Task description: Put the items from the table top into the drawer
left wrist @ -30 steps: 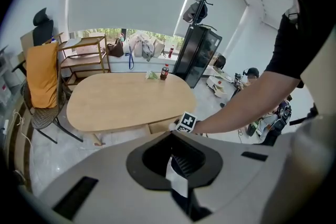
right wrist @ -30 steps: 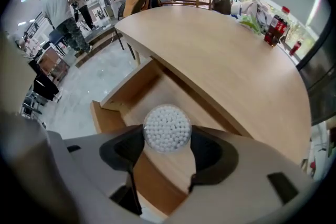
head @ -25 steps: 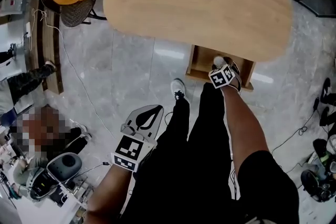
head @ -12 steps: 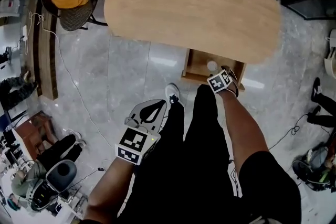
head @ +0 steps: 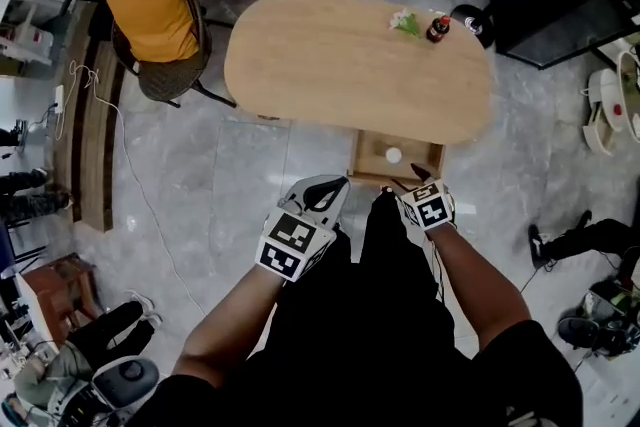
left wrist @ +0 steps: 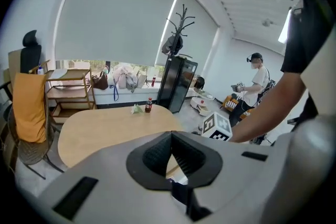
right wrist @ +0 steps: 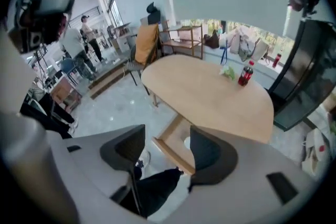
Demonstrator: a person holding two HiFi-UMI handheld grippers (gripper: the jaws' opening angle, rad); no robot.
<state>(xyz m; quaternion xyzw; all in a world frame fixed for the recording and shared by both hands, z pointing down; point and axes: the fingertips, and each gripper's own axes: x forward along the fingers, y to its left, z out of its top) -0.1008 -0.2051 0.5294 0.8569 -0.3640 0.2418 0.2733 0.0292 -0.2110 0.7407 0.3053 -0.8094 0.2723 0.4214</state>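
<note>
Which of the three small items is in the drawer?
The small white round object, in the open wooden drawer; the red-capped dark bottle and green-and-white bundle sit on the oval wooden table.

Bright, even daylight fills the room. It comes through the pale window blind (left wrist: 115, 23) at the upper left of the left gripper view and washes out the panes below it. The glossy floor (head: 250, 165) carries a soft sheen beside the surface (head: 340, 55). Both gripper views curve strongly and darken to black at the corners. The left gripper (left wrist: 170, 138) and right gripper (right wrist: 167, 150) look soft up close.
</note>
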